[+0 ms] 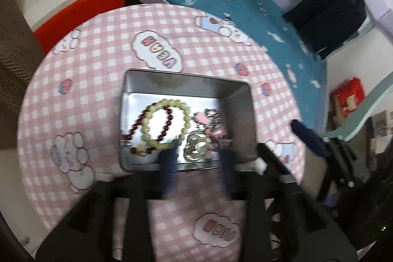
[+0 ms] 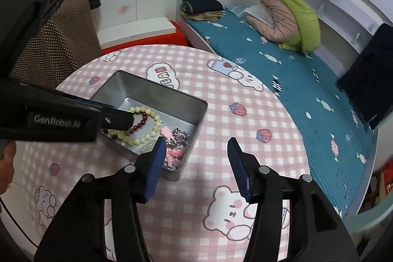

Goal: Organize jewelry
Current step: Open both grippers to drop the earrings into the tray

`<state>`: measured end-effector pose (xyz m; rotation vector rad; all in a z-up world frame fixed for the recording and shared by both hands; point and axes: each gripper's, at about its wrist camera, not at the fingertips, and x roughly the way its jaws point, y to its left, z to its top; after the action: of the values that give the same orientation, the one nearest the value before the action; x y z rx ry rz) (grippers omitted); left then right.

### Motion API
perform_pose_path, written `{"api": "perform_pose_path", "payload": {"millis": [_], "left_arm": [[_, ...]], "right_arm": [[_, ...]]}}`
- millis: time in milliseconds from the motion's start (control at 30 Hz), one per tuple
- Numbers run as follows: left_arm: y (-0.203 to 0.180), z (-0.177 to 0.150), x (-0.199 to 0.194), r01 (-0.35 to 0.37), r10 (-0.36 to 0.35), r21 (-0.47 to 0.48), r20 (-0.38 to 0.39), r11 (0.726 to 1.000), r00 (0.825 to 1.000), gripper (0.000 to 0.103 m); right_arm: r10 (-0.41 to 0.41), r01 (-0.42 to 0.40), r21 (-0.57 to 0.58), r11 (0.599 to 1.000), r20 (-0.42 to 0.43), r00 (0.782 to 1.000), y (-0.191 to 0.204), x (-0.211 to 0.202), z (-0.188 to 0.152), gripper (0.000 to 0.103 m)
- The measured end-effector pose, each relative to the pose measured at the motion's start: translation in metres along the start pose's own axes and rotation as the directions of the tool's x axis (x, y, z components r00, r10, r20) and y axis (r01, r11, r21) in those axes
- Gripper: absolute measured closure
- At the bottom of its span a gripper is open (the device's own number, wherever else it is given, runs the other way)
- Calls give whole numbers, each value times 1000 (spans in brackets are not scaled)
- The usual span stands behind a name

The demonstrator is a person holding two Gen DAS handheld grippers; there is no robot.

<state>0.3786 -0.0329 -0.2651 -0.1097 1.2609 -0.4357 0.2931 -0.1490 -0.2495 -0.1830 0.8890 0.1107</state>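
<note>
A silver metal tin (image 1: 242, 100) (image 2: 147, 86) sits on the round pink checked table. It holds a cream bead bracelet (image 1: 167, 103) (image 2: 151, 133), a dark red bead bracelet (image 1: 137, 124) (image 2: 138, 125), a pearl and gold piece (image 1: 196, 147), and pink and silver trinkets (image 1: 211, 122) (image 2: 179, 135). My left gripper (image 1: 196, 158) is open and blurred, its fingers over the tin's near edge with nothing held; it shows from the side in the right wrist view (image 2: 120, 120). My right gripper (image 2: 195, 146) is open and empty, just right of the tin.
The table (image 2: 245, 114) has a pink cartoon cloth. A bed with a teal cover (image 2: 282, 65) lies behind and to the right, with folded clothes (image 2: 203, 6) and a green and pink jacket (image 2: 289, 16). A brown chair (image 2: 56, 41) stands at the left.
</note>
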Motion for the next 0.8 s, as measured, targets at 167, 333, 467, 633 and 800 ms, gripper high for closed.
{"api": "perform_pose_path", "payload": {"millis": [167, 333, 467, 633, 800], "left_arm": [[2, -1, -2, -8, 8, 17, 8, 1000, 1000, 45], [3, -7, -9, -5, 4, 30, 19, 1000, 1000, 45], [1, -18, -17, -11, 10, 50, 21, 999, 1000, 45], [3, -39, -29, -33, 32, 68, 24, 997, 999, 32], [3, -58, -44, -72, 69, 85, 38, 994, 997, 28]], "right_arm": [[-26, 26, 19, 999, -2, 1000, -1, -5, -4, 50], [-56, 55, 45, 997, 6, 998, -3, -14, -7, 46], [-61, 60, 84, 995, 6, 998, -4, -22, -12, 43], [-74, 71, 118, 990, 19, 997, -1, -37, -19, 41], [-68, 62, 166, 984, 30, 997, 2, -54, -30, 35]]}}
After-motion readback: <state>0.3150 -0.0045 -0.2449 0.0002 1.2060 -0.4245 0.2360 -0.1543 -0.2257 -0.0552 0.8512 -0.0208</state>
